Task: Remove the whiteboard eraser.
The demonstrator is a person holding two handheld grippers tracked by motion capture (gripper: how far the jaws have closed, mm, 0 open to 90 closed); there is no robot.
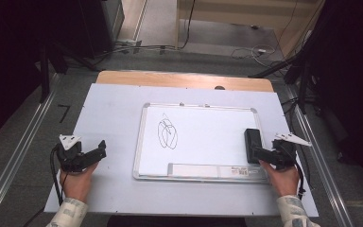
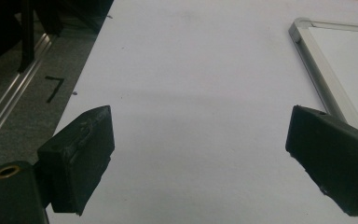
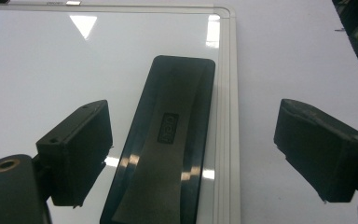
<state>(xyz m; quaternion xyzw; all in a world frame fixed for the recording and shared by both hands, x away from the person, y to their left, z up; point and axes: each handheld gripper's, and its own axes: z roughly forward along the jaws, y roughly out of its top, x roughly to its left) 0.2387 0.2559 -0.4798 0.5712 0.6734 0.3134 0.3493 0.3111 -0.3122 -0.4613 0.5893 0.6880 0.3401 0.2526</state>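
Across the middle of the high view the white surface [image 1: 113, 118] carries a whiteboard [image 1: 203, 137] with a black scribble [image 1: 167, 134] left of its centre; a "7" [image 1: 64, 112] is marked on the floor at left. Along the board's right edge lies the black eraser [image 1: 252, 144], its label too blurred to read. At lower right the right tongs [image 3: 193, 154] straddle it, jaws wide, not pressing. At lower left the left tongs [image 2: 198, 154] hover open over bare surface
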